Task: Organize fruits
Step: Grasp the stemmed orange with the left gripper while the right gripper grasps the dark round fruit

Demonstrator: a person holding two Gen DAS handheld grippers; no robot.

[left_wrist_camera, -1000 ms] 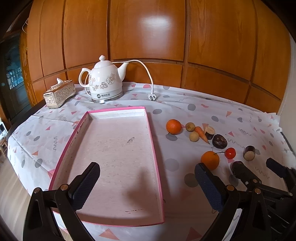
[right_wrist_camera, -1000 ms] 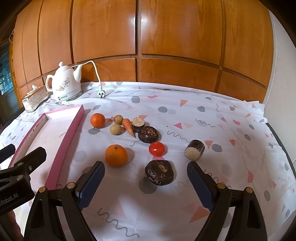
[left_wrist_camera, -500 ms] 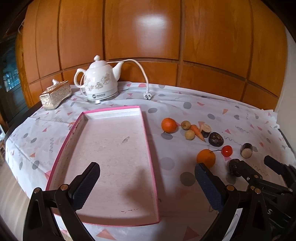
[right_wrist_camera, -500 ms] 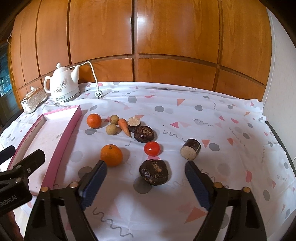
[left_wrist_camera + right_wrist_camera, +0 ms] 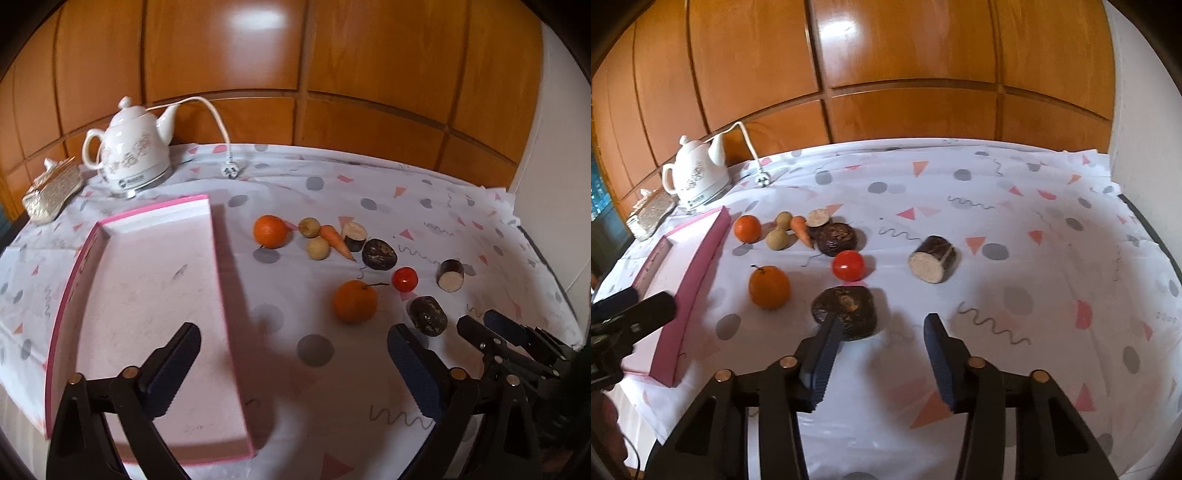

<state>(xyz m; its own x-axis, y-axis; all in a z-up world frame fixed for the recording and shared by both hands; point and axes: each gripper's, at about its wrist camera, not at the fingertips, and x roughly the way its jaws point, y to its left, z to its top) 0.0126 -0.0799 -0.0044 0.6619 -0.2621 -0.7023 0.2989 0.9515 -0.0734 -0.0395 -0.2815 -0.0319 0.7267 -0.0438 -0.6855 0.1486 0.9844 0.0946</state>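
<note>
Hovering nearest, the right gripper has its jaws spread with nothing between them; the near dark wrinkled fruit lies just ahead, its near-left edge partly behind the left fingertip. Left gripper: jaws wide apart, holding nothing, straddling the right wall of the pink tray, one finger above the tray floor, the other above the tablecloth. Near orange: left of the dark fruit, apart from it. Red tomato: just behind the dark fruit. Cut dark cylinder: on its side, off to the right. Farther back, a cluster: second dark fruit, carrot, second cut piece, two tan round fruits, far orange beside the tray. Rearmost: white kettle, unplugged cord, tissue box, wood panelling.
</note>
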